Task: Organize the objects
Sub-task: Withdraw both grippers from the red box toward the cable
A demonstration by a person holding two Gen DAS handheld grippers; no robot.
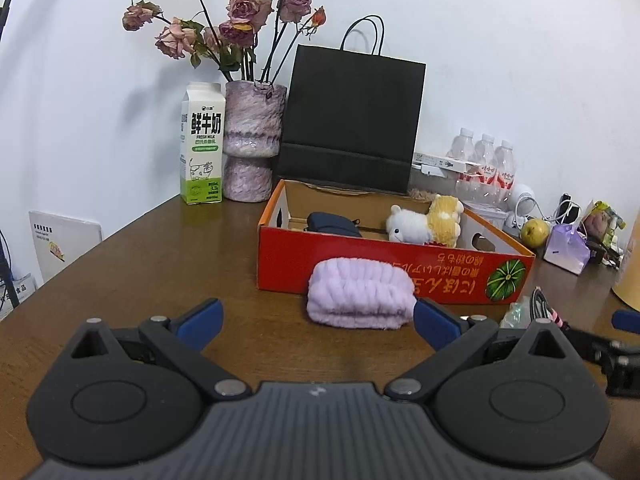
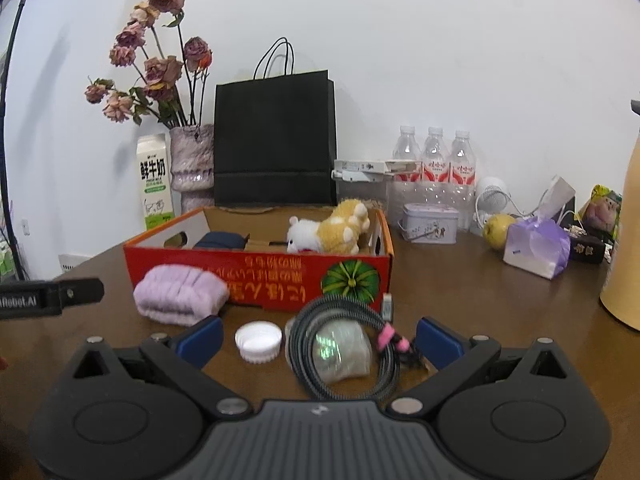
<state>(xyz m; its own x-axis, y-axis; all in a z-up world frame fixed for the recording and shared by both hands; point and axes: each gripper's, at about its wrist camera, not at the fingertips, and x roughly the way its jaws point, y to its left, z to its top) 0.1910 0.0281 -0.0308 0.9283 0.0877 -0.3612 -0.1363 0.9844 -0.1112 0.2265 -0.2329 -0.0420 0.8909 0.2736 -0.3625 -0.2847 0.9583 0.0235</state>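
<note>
**A:** Two grippers, both doing nothing right now. The left gripper [image 1: 316,318] hangs low over the brown tabletop [image 1: 160,272] with its blue fingers [image 1: 202,318] spread wide and nothing between them. The lilac rolled towel [image 1: 360,294] lies just past them, toward the right finger, pushed up against the near wall of the red cardboard box [image 1: 400,264].

**B:** And the right one?

**A:** Same deal: the right gripper [image 2: 318,340] is wide apart and empty. Between and just beyond its fingers sit a white bottle cap [image 2: 259,340] on the left, then a coiled grey braided cable [image 2: 348,344] with a pink tie, looped around some clear wrapped thing I can't make out. All of it lies on the tabletop just near of the box.

**B:** What's inside the box?

**A:** A plush toy [image 2: 330,230], white and yellow, lying at the right end, plus a dark navy pouch [image 2: 220,240] toward the left. Box print is upside down from here, with a green pumpkin picture at the right corner.

**B:** Background stuff?

**A:** Along the far wall: a milk carton [image 1: 202,144], a fuzzy pinkish vase [image 1: 252,144] of dried roses, a black paper bag [image 1: 352,120] right behind the box. Farther right there are three water bottles [image 2: 434,168], a small tin [image 2: 430,222], a yellowish apple [image 2: 498,230] and a purple tissue pack [image 2: 536,250].
</note>
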